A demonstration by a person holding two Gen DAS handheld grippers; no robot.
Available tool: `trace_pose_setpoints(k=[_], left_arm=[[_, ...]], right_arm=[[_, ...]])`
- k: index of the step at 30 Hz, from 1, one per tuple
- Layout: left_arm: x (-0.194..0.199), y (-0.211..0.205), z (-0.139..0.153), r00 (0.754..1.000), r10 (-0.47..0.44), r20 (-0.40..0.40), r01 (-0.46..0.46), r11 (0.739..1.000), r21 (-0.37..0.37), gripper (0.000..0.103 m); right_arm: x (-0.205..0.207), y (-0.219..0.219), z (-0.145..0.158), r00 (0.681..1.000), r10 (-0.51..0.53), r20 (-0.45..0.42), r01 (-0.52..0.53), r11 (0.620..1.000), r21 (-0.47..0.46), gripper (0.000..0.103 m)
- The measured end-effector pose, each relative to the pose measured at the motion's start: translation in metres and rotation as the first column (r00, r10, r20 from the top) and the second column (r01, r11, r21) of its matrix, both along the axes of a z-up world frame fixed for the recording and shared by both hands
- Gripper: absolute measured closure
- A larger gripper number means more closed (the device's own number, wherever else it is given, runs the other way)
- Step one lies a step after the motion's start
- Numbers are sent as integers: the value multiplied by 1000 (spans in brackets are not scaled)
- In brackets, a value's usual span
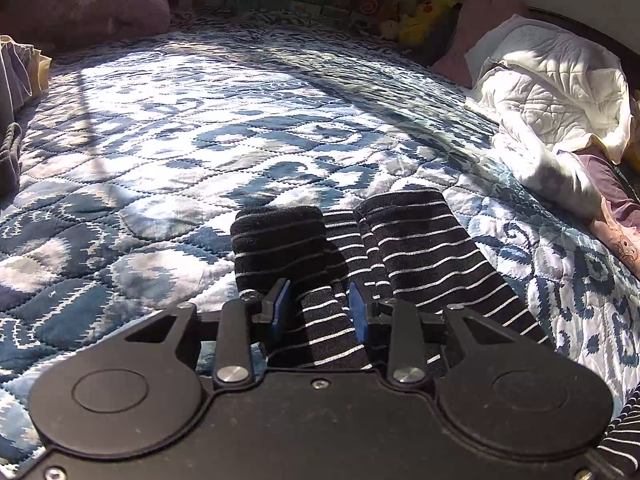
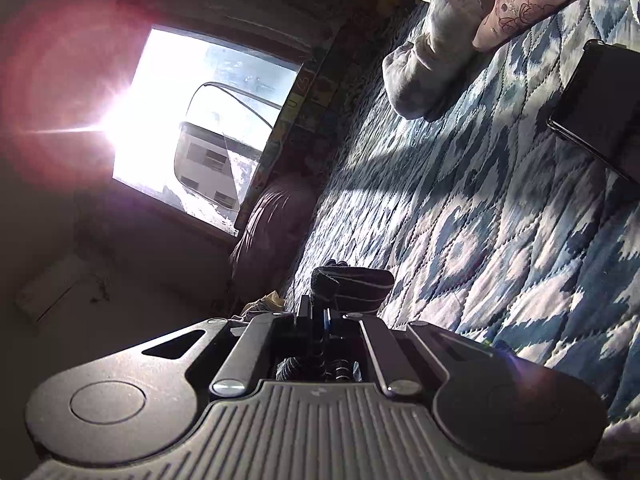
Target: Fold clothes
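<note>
While the left tool (image 1: 319, 304) gapes over striped socks (image 1: 420, 256), the right tool (image 2: 320, 316) pinches one.

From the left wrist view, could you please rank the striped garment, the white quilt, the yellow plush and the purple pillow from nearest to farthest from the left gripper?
1. Striped garment: between the fingers of the left gripper.
2. White quilt: right side of the bed, midway up.
3. Yellow plush, far right, and purple pillow, far left: both at the far end, too close to call.
</note>
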State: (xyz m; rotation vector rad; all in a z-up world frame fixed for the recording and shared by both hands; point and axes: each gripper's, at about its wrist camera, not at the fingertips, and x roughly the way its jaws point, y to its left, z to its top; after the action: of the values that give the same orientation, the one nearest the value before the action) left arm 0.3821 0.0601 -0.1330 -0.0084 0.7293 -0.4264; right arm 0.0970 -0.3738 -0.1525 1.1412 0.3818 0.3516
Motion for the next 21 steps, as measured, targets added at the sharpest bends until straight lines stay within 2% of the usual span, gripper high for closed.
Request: trace_pose_setpoints(k=[2,4,6,9,11,12,13,14,15,17,19,21], left_arm=[[-5,-5,1,998,-41,38,39,998,53,73],[-4,10,11,999,-12,39,13,1000,-28,73],[-4,21,16,996,42,73,-35,996,-87,73],[-2,27,17,989,118,91,-111,990,-87,73],[3,28,13,988,139,67,-132,986,-101,73],[7,22,7,992,121,37,-118,990,-75,73],[8,12,1,996,86,33,-86,996,-6,73],[6,7,0,996,67,58,-69,997,31,73],[6,6,2,996,62,66,-64,997,38,73],[7,15,16,992,88,89,-83,995,-58,73],[7,16,22,990,81,116,-73,994,-77,73],[13,8,15,993,68,92,-66,997,-30,73]], right_arm=[[2,-2,-5,1000,-4,-19,4,1000,-7,96],[2,-3,-8,1000,-5,-23,5,1000,-1,96],[2,-3,-9,1000,-2,-15,2,1000,2,96],[1,-2,-6,1000,7,13,-8,1000,10,96],[1,-2,-5,1000,12,26,-13,1000,14,96],[1,-2,-5,1000,11,20,-11,1000,6,96],[3,-2,-6,1000,10,12,-10,1000,2,96],[4,-3,-8,1000,10,4,-10,1000,7,96],[4,-3,-9,1000,10,0,-9,1000,12,96],[6,-4,-10,1000,10,-2,-10,1000,17,96],[6,-4,-10,1000,14,4,-14,1000,19,96],[8,-5,-12,1000,17,0,-17,1000,17,96]])
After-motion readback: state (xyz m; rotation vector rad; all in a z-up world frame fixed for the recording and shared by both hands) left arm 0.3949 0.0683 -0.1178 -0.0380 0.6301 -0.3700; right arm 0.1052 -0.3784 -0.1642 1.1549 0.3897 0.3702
